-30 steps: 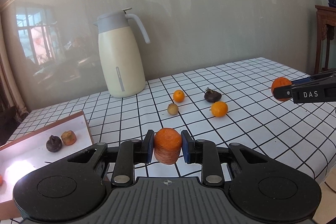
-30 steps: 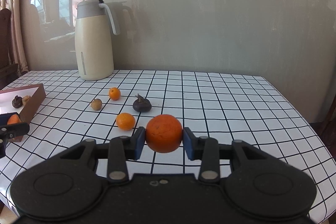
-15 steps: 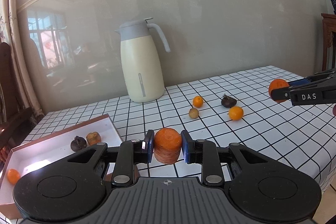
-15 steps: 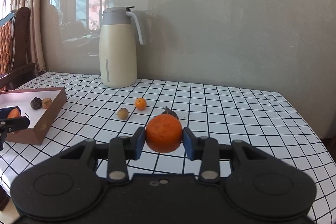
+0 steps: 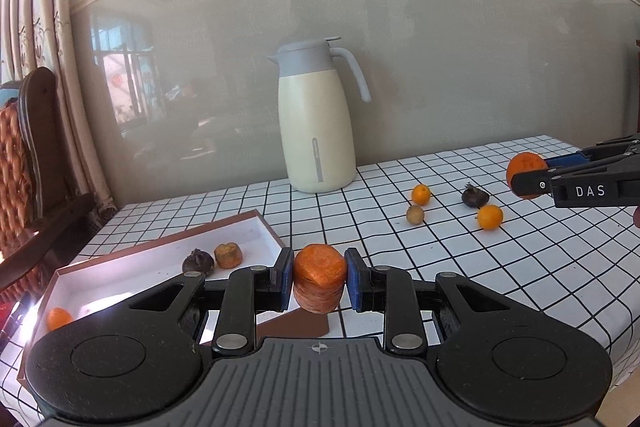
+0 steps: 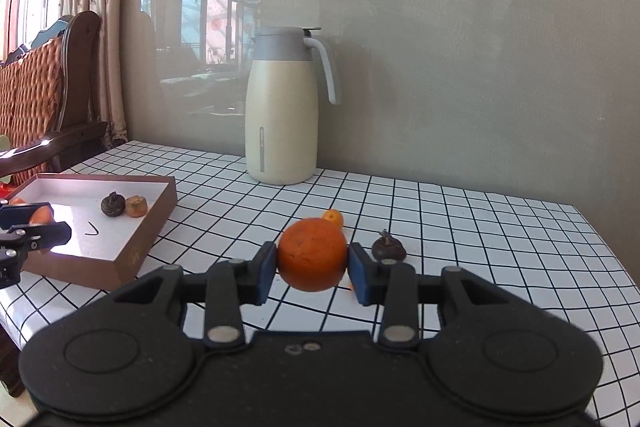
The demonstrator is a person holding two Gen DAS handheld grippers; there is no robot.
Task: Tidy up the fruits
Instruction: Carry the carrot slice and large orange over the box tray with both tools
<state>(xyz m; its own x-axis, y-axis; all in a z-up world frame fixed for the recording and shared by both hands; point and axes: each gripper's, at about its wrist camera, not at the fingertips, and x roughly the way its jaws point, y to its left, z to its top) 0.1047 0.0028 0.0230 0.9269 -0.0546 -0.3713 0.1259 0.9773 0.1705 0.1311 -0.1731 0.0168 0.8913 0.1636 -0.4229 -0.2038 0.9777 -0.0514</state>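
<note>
My left gripper (image 5: 319, 281) is shut on an orange carrot chunk (image 5: 319, 265) and hangs over the near right corner of a brown box (image 5: 128, 279) with a white inside. The box holds a dark mangosteen (image 5: 198, 262), a carrot piece (image 5: 228, 255) and a small orange (image 5: 59, 318). My right gripper (image 6: 312, 267) is shut on a large orange (image 6: 312, 253) above the checked table, to the right of the box (image 6: 140, 235). On the table lie two small oranges (image 5: 421, 194) (image 5: 490, 217), a brown fruit (image 5: 415, 214) and a mangosteen (image 5: 474, 197).
A cream thermos jug (image 5: 316, 131) stands at the back of the table against the grey wall. A wooden chair (image 5: 28, 155) and curtains are beyond the table's left end. The right gripper (image 5: 526, 175) shows at the right edge of the left wrist view.
Both grippers have moved left toward the box, each still holding its piece. The box now fills more of both views, and the loose fruits have slid to the right.
</note>
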